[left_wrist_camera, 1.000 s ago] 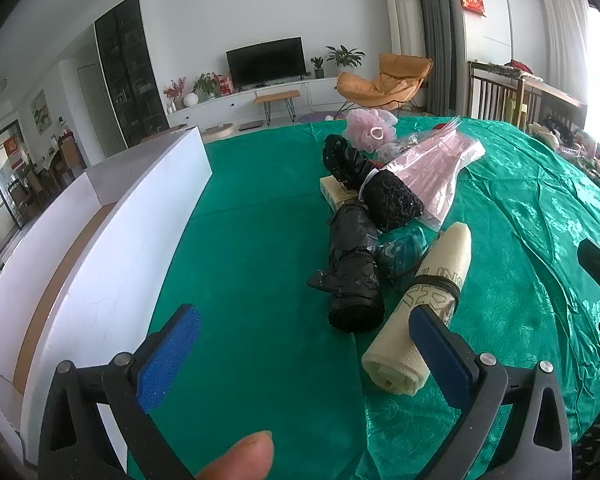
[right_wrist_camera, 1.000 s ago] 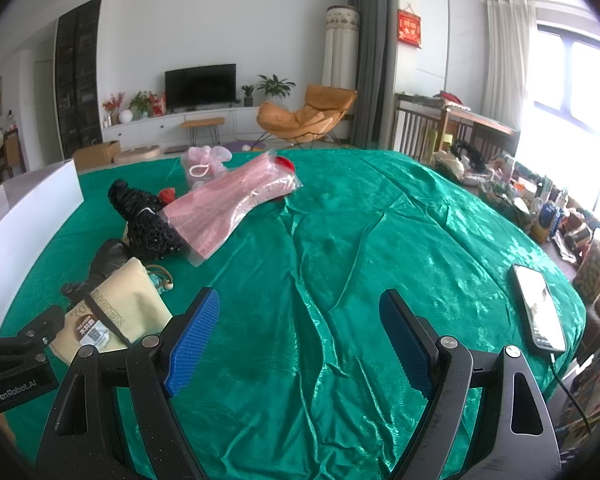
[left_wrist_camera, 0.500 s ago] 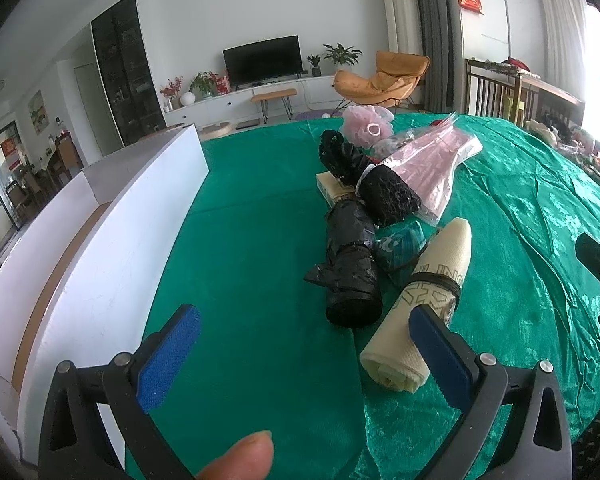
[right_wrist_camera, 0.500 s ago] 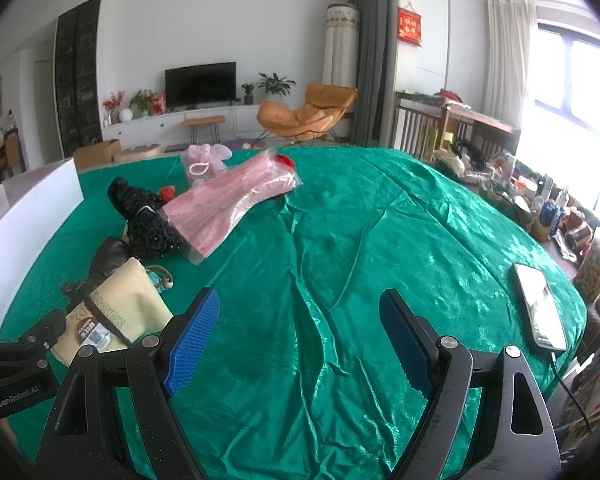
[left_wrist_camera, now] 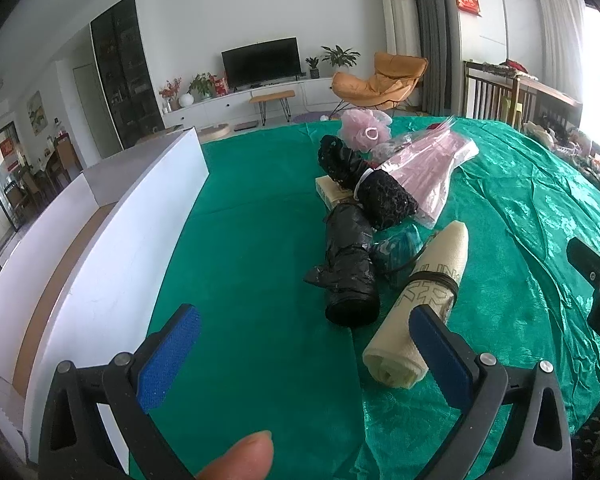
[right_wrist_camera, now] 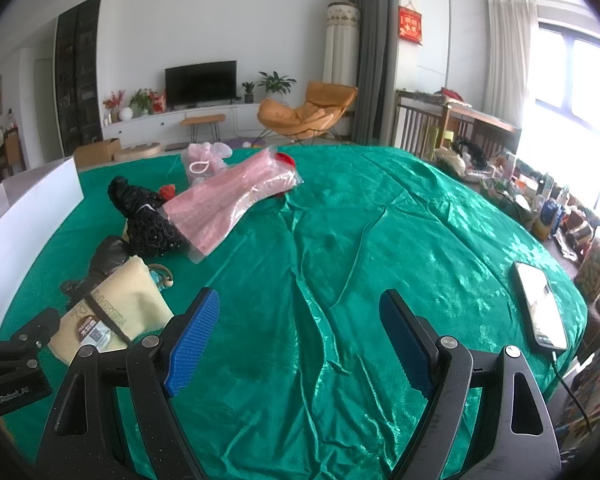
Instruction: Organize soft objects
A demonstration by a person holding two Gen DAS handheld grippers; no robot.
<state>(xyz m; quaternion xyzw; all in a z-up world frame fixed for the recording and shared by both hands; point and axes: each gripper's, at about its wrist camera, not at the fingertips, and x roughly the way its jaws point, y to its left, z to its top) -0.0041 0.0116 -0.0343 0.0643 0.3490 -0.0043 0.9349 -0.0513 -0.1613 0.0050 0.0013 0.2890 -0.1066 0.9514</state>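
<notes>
A pile of soft things lies on the green tablecloth [left_wrist_camera: 260,248]: a cream rolled towel [left_wrist_camera: 424,308], a black plastic roll [left_wrist_camera: 350,268], a black lace bundle [left_wrist_camera: 384,196], a pink packaged garment [left_wrist_camera: 432,164], a pink mesh puff [left_wrist_camera: 364,126] and a teal item [left_wrist_camera: 398,244]. My left gripper [left_wrist_camera: 304,354] is open and empty, hovering before the pile, its right finger close to the towel. My right gripper [right_wrist_camera: 306,344] is open and empty over bare cloth, with the towel [right_wrist_camera: 116,312] to its left and the pink garment [right_wrist_camera: 236,200] farther back.
A long white box [left_wrist_camera: 100,248] stands along the table's left side. A phone [right_wrist_camera: 540,308] with a cable lies near the right edge. A small tan box [left_wrist_camera: 332,192] sits under the black lace bundle. Cluttered items line the far right.
The left view has shifted slightly, with the pile drifting a little left and lower in frame. Both grippers stay open and empty.
</notes>
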